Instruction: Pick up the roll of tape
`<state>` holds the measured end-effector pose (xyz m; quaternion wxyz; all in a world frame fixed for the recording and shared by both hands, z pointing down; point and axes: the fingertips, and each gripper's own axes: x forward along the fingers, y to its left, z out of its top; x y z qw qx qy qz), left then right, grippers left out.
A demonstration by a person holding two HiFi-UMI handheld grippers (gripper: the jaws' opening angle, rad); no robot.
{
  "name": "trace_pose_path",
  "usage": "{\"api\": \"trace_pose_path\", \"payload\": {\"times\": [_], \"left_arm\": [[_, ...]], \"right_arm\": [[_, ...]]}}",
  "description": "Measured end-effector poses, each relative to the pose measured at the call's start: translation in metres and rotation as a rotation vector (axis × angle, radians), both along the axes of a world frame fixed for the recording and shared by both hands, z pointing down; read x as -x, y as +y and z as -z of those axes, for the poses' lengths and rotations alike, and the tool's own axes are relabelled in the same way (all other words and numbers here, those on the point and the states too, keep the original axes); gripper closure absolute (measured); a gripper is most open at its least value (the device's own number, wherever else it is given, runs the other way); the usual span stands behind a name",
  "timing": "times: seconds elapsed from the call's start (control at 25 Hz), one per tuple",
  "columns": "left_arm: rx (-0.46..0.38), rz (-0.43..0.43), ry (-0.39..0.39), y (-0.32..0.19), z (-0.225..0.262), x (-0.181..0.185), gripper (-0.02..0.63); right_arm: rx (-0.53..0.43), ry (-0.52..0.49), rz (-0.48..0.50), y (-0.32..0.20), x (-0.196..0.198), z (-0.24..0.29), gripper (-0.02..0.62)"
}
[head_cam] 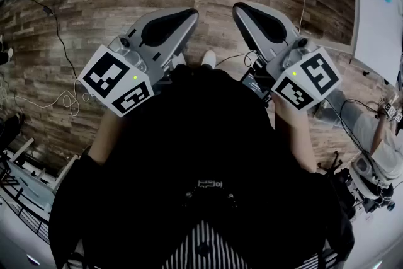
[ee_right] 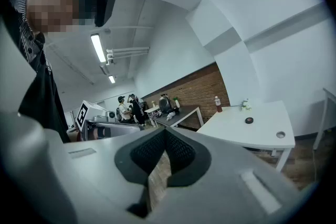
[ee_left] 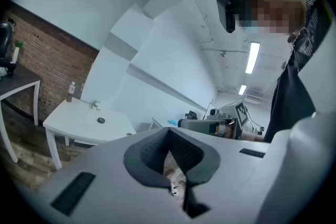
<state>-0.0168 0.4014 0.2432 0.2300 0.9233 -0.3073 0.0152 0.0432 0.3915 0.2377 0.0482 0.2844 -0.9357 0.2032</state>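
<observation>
Honestly, left gripper [head_cam: 187, 14] and right gripper [head_cam: 242, 9] were both shut and empty; the likely tape roll [ee_right: 249, 120] seemed light, rigid, easiest pinched across its rim.

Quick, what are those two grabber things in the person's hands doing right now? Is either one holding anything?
Left gripper: closed, nothing between its jaws.
Right gripper: closed, nothing between its jaws.

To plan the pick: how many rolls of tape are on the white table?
1. The roll of tape lies on the white table, apart from the bottle at its far edge. No other shows; none seems hidden.
</observation>
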Motion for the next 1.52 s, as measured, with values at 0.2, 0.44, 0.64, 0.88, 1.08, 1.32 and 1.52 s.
{"api": "trace_pose_path", "payload": {"times": [0.2,0.44,0.64,0.88,1.08,1.32,1.52], "left_arm": [[-0.032,-0.003,-0.011,-0.001,0.005,-0.009,0.602],[-0.03,-0.015,0.03,0.009,0.012,-0.012,0.602],[-0.025,0.01,0.013,0.012,0.01,-0.02,0.601],[-0.025,0.092,-0.04,0.007,0.006,-0.024,0.603],[-0.015,0.086,-0.046,0.01,0.003,-0.037,0.603],[-0.02,-0.012,-0.042,0.01,0.003,-0.067,0.601],[-0.023,-0.085,-0.03,-0.001,-0.003,-0.086,0.601]], "right_arm": [[-0.029,0.007,0.008,0.001,-0.002,0.001,0.592],[-0.031,-0.052,0.01,0.001,-0.015,0.009,0.592],[-0.021,-0.1,0.018,-0.002,-0.031,0.008,0.592],[-0.037,-0.134,0.05,-0.006,-0.045,0.008,0.592],[-0.042,-0.136,0.073,-0.005,-0.055,0.005,0.592],[-0.038,-0.166,0.026,-0.008,-0.081,-0.001,0.592],[-0.019,-0.143,-0.046,-0.017,-0.101,-0.015,0.592]]}}
